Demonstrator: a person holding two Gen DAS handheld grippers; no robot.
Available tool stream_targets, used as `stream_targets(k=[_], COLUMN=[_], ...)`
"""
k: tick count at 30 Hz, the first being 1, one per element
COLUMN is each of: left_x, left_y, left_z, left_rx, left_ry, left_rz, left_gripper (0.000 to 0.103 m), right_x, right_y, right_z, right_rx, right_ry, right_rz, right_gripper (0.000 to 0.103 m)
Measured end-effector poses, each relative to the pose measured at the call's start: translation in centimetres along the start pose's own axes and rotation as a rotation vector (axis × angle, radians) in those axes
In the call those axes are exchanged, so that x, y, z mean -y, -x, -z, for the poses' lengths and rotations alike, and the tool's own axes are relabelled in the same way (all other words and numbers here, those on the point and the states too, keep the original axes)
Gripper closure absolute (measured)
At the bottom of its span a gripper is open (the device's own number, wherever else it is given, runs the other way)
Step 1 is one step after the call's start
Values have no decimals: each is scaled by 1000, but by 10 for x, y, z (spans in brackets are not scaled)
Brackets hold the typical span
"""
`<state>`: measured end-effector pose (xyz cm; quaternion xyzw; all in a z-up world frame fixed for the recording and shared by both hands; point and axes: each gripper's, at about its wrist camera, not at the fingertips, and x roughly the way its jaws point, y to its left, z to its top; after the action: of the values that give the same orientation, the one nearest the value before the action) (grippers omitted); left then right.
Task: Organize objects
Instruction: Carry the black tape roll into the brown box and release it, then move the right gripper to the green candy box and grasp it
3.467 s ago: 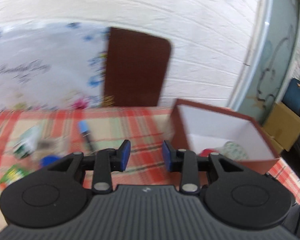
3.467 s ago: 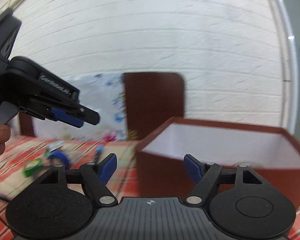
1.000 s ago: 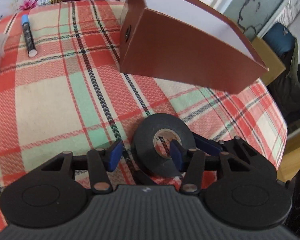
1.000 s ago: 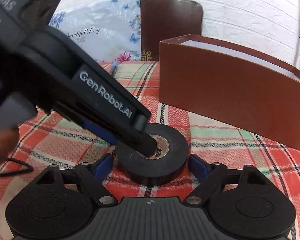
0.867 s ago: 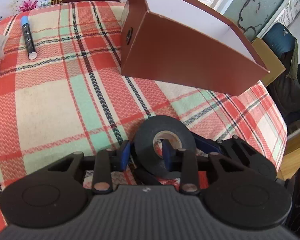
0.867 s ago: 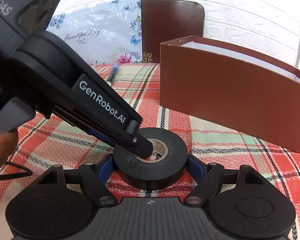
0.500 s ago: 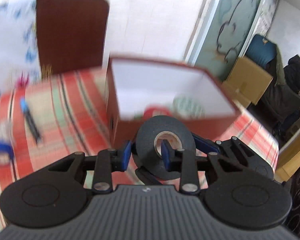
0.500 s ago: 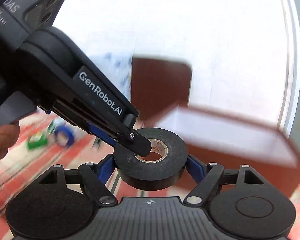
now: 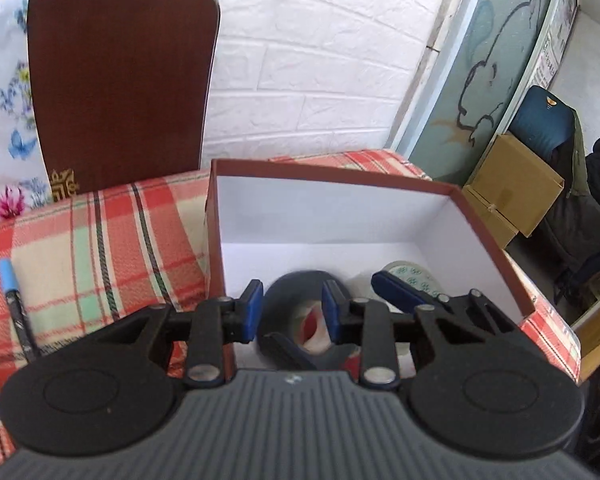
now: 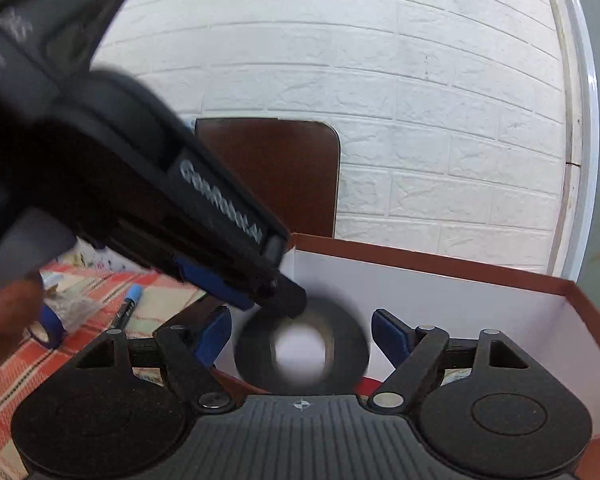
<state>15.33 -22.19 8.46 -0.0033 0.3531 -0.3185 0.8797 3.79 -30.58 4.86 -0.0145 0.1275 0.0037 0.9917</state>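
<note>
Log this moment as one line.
left gripper: shut on black tape roll | right gripper: flanks roll, contact unclear | roll above open brown cardboard box

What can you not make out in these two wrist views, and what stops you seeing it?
1. Black tape roll: blurred in both views; whether the left gripper pinches it is unclear.
2. Red item in the box: left wrist view, hidden behind the roll.
3. Patterned roll: left wrist view, partly covered by a finger of the right gripper.
4. Hand: right wrist view, blurred, cut off by the left edge.
</note>
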Motion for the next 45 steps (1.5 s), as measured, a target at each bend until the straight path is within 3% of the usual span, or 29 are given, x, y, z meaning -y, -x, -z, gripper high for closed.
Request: stream_targets(k=[5,10,17,24,29,37,39,41,45], left_x=[-1,-13,-84,-172,-212,-260,-269,-276,-288], left_y=[16,62,131,186,209,214,207,200,177], left_z=[6,17,60,118,148,167,162,157,144], left_rx=[42,158,223,238,228,227,211,201,168], left_ry=[-5,33,213,424,522,598,580,552,482], left_rz=[13,20,-121,-302,-361,-350,-334,-316,-272], left_gripper=[69,69,68,68,68,68,64,51,49], right_x=[-3,-6,-37,-96,-133,-195,-209,-222,-245], right_y=[14,39,69,54,38,6,-1,-10,-37], right_z=[6,8,2,9,9,10,12,15,21], right_rx=[39,79,115,23,-44,-146,-173,-208,-275], right_ry=[4,12,29,104,132,197,222,251,282], right_rz=[1,-6,-83,-239,-325,-465,-496,-525,-564], right_gripper=[26,26,26,27,30,31,31,31,31])
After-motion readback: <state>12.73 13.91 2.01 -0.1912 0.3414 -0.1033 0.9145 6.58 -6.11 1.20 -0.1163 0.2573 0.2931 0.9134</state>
